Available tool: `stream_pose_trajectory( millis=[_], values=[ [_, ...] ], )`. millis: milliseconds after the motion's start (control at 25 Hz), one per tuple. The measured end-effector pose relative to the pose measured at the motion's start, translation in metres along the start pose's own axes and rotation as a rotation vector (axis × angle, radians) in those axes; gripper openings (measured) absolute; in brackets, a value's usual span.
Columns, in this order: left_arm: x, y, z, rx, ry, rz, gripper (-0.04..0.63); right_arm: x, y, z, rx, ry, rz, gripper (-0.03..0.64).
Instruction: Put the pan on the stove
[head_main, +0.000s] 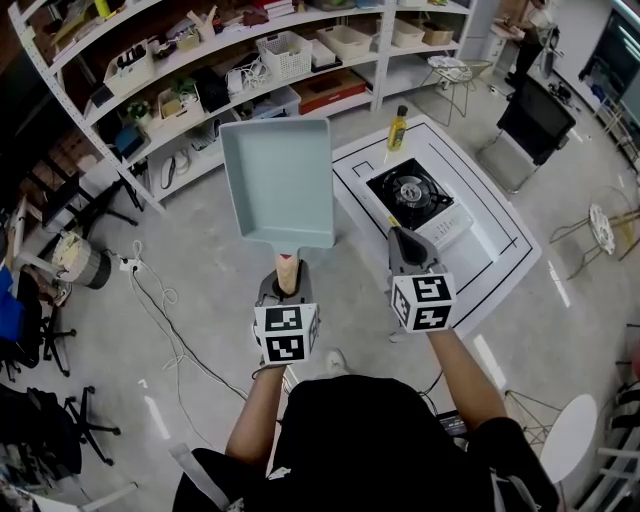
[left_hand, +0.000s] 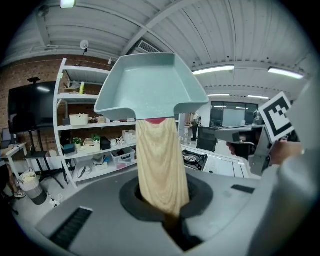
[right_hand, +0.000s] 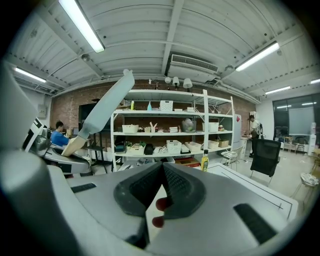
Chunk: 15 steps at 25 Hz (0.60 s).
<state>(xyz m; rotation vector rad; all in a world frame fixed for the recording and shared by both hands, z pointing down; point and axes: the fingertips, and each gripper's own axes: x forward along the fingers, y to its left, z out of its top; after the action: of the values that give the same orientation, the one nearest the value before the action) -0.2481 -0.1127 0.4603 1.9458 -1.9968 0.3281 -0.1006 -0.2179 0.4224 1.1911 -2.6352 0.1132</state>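
While the left gripper (head_main: 287, 292) pinches only the wooden handle (head_main: 287, 266), the pan (head_main: 278, 180) hangs aloft beyond the table's (head_main: 500, 240) left edge, stove (head_main: 410, 193) near its middle, right gripper (head_main: 405, 238) pressed together, empty; risk: pan swivelling in so narrow a grip.

Pale teal rectangular pan (head_main: 277, 180), wooden handle (head_main: 288, 270), held aloft — black-topped single-burner stove (head_main: 412, 195), white body, well apart from it
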Motion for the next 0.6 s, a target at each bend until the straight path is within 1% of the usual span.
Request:
stream_pose_trajectory(
  millis=[360, 600],
  values=[
    [0.023, 0.023, 0.008, 0.011, -0.011, -0.018, 0.02, 0.027, 0.001, 0.004, -0.001, 0.001, -0.028, 0.002],
    [0.043, 0.016, 0.004, 0.021, 0.01, -0.05, 0.02, 0.031, -0.013, -0.004, -0.002, 0.013, -0.058, 0.002]
  ],
)
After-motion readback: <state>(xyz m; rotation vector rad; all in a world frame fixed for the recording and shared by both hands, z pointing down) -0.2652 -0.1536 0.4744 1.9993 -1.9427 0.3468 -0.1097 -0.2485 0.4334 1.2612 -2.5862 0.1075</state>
